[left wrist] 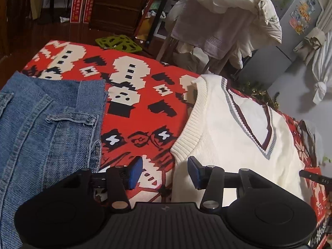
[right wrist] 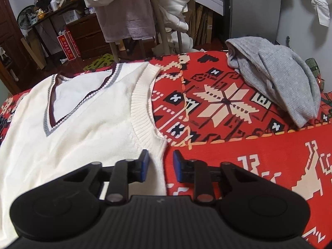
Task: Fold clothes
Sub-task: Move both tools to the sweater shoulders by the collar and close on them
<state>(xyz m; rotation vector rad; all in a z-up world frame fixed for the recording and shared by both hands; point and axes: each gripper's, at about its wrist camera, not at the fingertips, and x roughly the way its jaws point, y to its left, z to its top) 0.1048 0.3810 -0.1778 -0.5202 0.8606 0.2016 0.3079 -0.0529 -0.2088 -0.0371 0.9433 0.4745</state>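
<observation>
A white knit vest (left wrist: 228, 137) with a grey and maroon V-neck lies flat on the red patterned cloth (left wrist: 141, 112). My left gripper (left wrist: 165, 172) is open, straddling the vest's left side edge just below the armhole, nothing between its blue pads. In the right wrist view the same white vest (right wrist: 87, 124) fills the left half. My right gripper (right wrist: 160, 165) is open over the vest's right side edge below the armhole. Folded blue jeans (left wrist: 47, 124) lie at the left. A crumpled grey garment (right wrist: 280, 83) rests at the far right.
The red cloth (right wrist: 238, 141) covers the whole work surface. Behind its far edge stands a chair draped with white and pale clothes (left wrist: 228, 20). A dark wooden cabinet (left wrist: 118, 6), a green mat (left wrist: 117, 43) on the floor and a grey fridge (left wrist: 290, 31) lie beyond.
</observation>
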